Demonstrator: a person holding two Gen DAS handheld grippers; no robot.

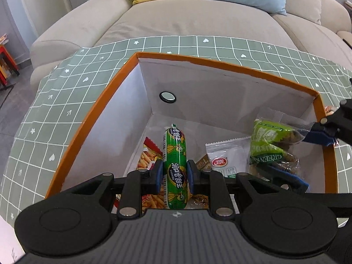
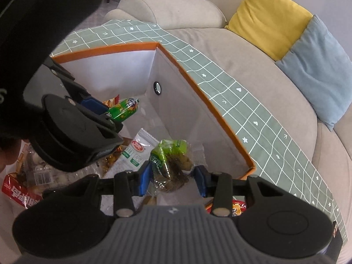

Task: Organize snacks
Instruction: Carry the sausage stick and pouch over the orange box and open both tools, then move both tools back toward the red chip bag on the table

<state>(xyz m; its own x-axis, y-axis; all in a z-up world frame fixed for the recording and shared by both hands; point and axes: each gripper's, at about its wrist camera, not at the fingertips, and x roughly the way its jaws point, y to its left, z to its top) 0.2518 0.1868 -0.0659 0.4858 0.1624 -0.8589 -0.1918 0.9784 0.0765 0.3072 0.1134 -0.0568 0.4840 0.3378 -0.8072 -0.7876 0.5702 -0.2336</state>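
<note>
My left gripper is shut on a green sausage stick and holds it inside the orange-rimmed white box. The sausage also shows in the right wrist view. My right gripper is shut on a green-and-clear snack bag, low inside the same box. The bag also shows in the left wrist view, between the right gripper's blue fingers. A white snack packet and a red fries packet lie on the box floor.
The box stands on a green grid-pattern cloth over a beige sofa with a yellow cushion and a blue cushion. Several more snack packets lie at the lower left of the right wrist view.
</note>
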